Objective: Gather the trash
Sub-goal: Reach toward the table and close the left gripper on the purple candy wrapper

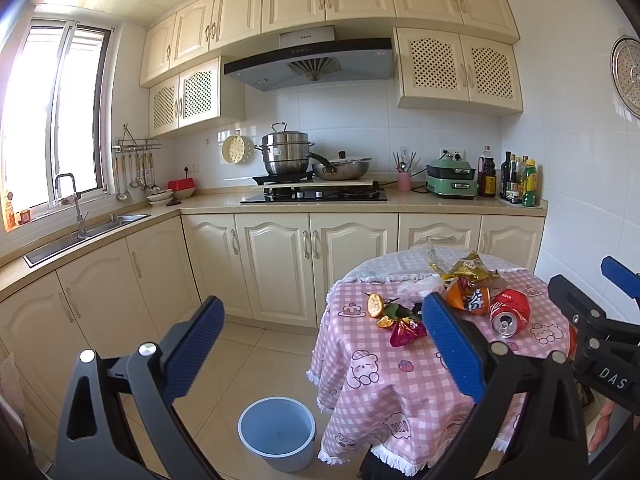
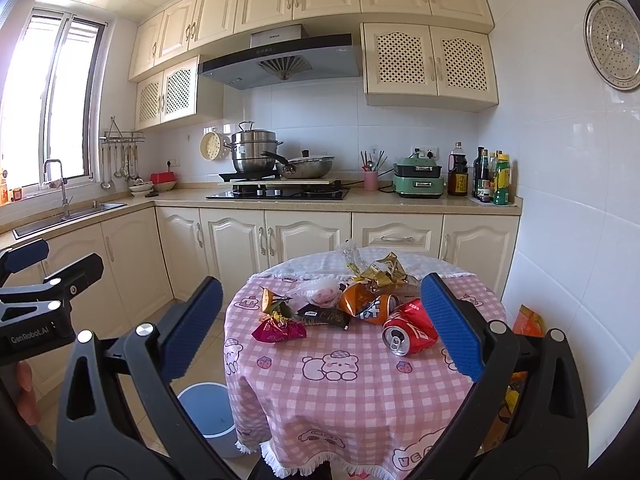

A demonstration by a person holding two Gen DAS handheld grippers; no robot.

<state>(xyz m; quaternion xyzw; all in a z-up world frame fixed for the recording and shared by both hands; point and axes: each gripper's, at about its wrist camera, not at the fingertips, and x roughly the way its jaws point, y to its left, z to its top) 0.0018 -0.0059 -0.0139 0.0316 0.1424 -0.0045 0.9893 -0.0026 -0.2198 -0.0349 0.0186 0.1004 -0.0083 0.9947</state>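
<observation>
The left black claw with blue pads (image 1: 320, 348) and the right one (image 2: 324, 328) both gape wide, empty, filling each frame's bottom.

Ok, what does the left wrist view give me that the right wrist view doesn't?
Only the left wrist view shows the whole blue bin on the floor, mouth open, nothing visible inside. Only the right wrist view shows the black wrapper lying flat between the magenta wrapper and the orange can, plus an orange bag beside the table. Both show the red can on its side, the pink checked tablecloth, and both grippers, left gripper and right gripper, open and holding nothing.
</observation>
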